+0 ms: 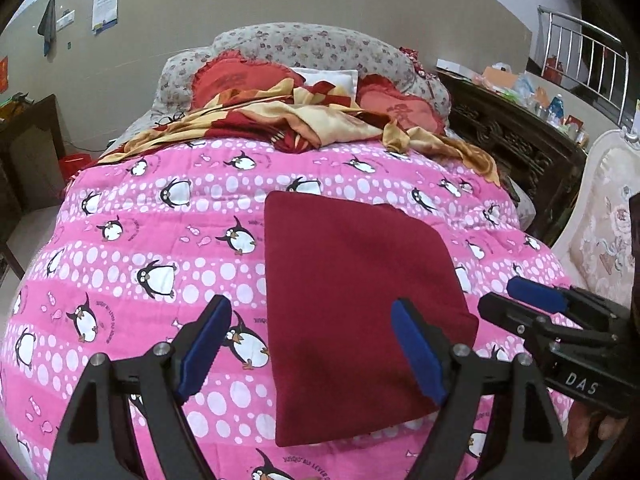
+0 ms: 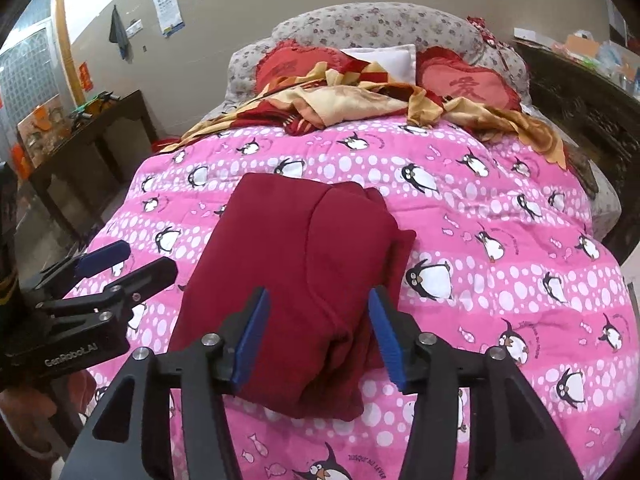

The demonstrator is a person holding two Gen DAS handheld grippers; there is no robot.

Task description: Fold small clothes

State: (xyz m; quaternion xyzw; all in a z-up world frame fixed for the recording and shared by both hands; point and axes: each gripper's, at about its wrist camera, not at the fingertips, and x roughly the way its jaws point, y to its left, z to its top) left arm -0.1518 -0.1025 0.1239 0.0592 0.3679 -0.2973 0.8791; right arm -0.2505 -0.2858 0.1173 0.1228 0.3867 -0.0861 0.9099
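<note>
A dark red garment point(image 1: 352, 260) lies folded into a flat rectangle on the pink penguin quilt point(image 1: 160, 240). In the right wrist view the garment point(image 2: 304, 240) shows a fold line and layered edges along its right side. My left gripper point(image 1: 312, 306) hovers open above the garment's near left part, with nothing between its blue pads point(image 1: 204, 344). My right gripper point(image 2: 319, 292) also stands open over the garment's near end, and its pads point(image 2: 250, 340) press on no cloth. Each gripper shows in the other's view: the right gripper point(image 1: 500, 296) at the garment's right edge, the left gripper point(image 2: 148, 258) at its left edge.
A crumpled yellow and red blanket point(image 1: 304, 120) and red heart-shaped pillows point(image 1: 240, 80) lie at the head of the bed. A dark carved cabinet point(image 1: 516, 140) stands to the right, a cream armchair point(image 1: 600, 232) near it, and a dark table point(image 2: 80, 140) to the left.
</note>
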